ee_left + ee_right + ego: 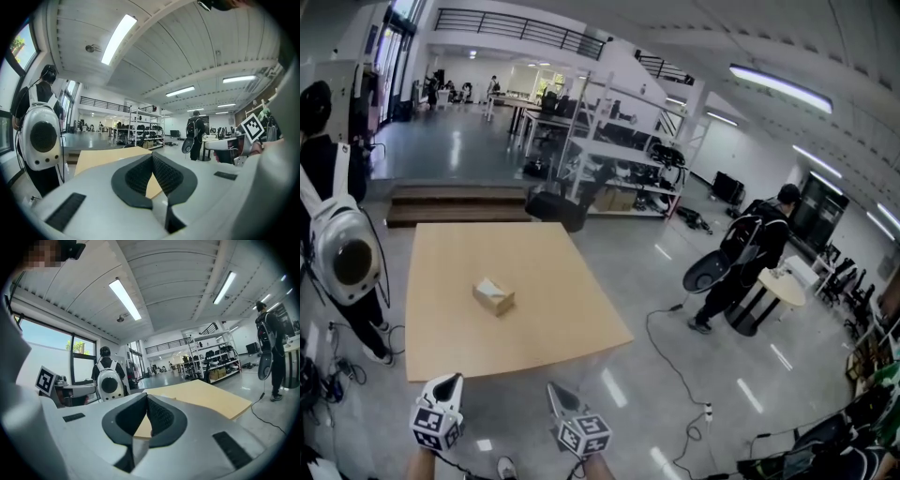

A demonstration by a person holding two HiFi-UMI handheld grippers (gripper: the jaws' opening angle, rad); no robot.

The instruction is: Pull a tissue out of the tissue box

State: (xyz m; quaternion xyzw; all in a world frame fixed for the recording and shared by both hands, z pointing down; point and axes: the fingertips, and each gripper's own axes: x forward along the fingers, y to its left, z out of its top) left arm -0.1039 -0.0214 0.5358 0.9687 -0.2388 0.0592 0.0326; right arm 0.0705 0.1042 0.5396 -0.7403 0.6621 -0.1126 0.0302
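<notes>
We hold both grippers low in front of us, short of the near edge of the table point(534, 253). The left hand-held gripper point(450, 382) has its jaws together. Its dark pads point(140, 176) meet at the tips and nothing is between them; only a piece of the table top shows through the small gap behind the tips. The right hand-held gripper point(555, 391) is the same: the jaws are together, the pads point(161, 417) touch at the front, and it is empty. The tissue box point(493, 296) lies near the middle of the light wooden table, well apart from both grippers. Its top looks pale, but we cannot tell if a tissue sticks out. A person with a white backpack point(342, 253) stands just beside the left edge of the table. Another person point(750, 262) stands well apart on the right, next to a small round table point(787, 286).
</notes>
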